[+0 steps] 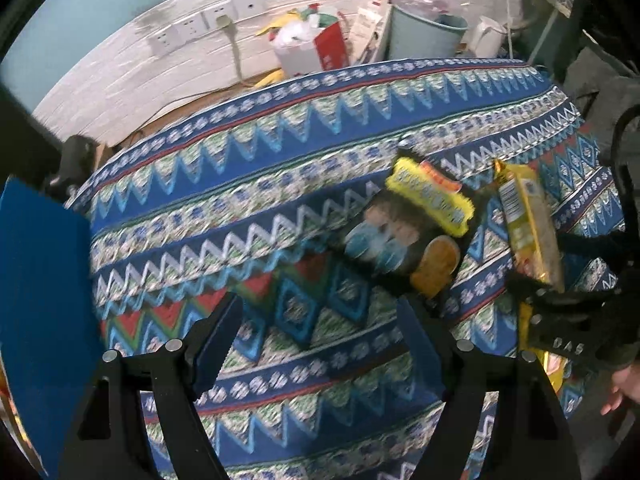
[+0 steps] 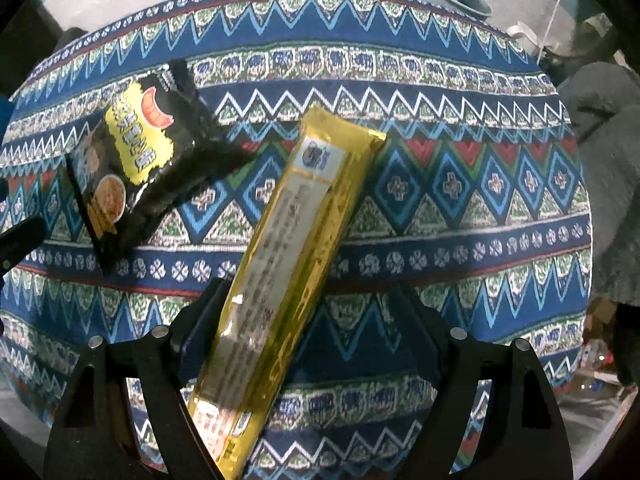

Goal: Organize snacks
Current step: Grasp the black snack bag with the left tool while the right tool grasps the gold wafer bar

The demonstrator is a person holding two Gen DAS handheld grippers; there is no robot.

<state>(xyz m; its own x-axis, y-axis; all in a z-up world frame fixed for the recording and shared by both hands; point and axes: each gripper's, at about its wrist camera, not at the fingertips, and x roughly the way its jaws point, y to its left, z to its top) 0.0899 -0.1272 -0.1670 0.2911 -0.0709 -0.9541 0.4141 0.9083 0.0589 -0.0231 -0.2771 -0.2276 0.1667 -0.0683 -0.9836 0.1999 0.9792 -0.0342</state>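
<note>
Two snacks lie loose on the patterned surface point(image 2: 460, 92): a black packet point(image 2: 136, 168) at ten o'clock, a gold packet point(image 2: 288, 240) running under the right hand-held gripper point(image 2: 304, 332), jaws wide, not gripping. Left hand-held gripper point(image 1: 320, 340) wide, empty. Sorting barely begun, I judge

dim indoor light, motion blur, fisheye-warped edges

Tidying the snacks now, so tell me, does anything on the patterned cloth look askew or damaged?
Nothing looks damaged or spilled. The long gold packet lies diagonally between the right gripper's open fingers, and the black snack bag sits tilted beside it, apart. Both simply look unsorted.
</note>
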